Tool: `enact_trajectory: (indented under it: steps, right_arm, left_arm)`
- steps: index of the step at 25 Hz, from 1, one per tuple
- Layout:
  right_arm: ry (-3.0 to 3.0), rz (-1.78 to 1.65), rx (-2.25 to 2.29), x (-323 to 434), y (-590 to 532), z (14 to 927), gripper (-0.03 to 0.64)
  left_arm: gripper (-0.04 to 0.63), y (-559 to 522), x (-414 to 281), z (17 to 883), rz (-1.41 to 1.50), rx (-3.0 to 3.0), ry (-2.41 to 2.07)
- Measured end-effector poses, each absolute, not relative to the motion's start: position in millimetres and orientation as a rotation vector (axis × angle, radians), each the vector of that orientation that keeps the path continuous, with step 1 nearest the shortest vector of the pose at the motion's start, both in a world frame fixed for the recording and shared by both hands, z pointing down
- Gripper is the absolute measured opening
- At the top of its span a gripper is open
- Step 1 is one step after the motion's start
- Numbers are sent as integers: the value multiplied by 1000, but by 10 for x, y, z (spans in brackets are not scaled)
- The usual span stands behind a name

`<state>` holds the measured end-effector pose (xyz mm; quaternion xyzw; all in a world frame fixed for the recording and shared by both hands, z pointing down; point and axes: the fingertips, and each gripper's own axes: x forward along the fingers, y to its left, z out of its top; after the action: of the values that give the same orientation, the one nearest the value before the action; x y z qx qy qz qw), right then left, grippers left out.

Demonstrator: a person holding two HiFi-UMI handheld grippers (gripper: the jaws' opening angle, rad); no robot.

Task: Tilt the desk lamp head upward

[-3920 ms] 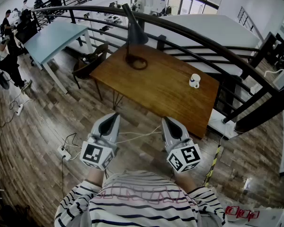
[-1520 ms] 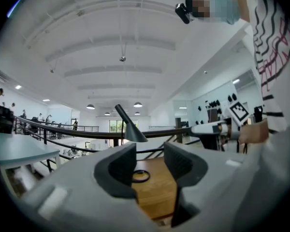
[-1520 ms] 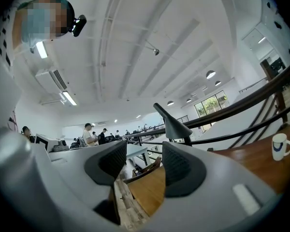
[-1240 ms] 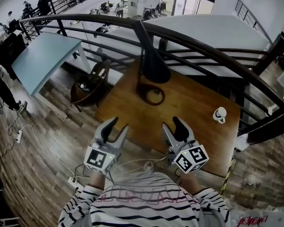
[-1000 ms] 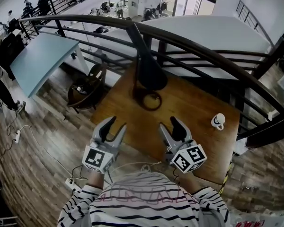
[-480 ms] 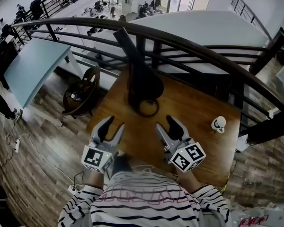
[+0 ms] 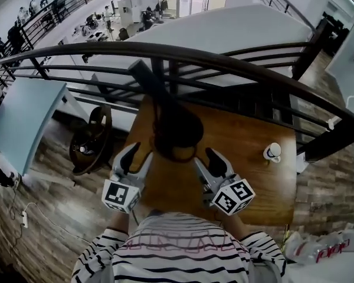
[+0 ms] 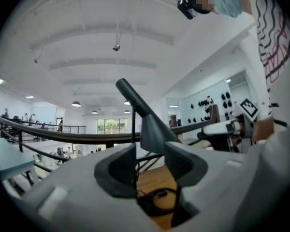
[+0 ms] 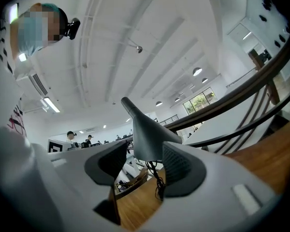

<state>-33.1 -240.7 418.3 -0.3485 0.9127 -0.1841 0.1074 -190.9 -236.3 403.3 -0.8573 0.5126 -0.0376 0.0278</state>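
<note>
A dark desk lamp stands on the wooden table, its cone head pointing down over its ring base. The slanted neck rises toward the railing. My left gripper is open just left of the lamp head, and my right gripper is open just right of it. Neither touches the lamp. In the left gripper view the lamp head shows beyond the gap of the left gripper. In the right gripper view the lamp head shows beyond the open right gripper.
A white mug sits near the table's right edge. A dark curved railing runs behind the table. A dark chair stands left of the table, beside a light blue table. The lamp's cable lies on the wood.
I have come closer to the table. Both grippers have moved forward over it and now flank the lamp head. Their jaws stand as wide as before.
</note>
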Motion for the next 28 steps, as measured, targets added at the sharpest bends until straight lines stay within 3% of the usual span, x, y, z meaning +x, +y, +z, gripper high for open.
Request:
enact_trajectory:
  steps: [18,23,28]
  right_arm:
    - [2477,-681,-1124,-641,-3106,4477,247]
    - [2438,-708,-1125,-661,-3180,4517,272]
    - [2398,-729,-1136,-688,-3218,4540,282]
  left_arm:
    - [173,-3616,-2233,4700,-289,-2814,1379]
    - [228,-3819,-2186,4938,-368,-2851,1305]
    - [241,-3953,-2099,5169,-476,-2879,1210]
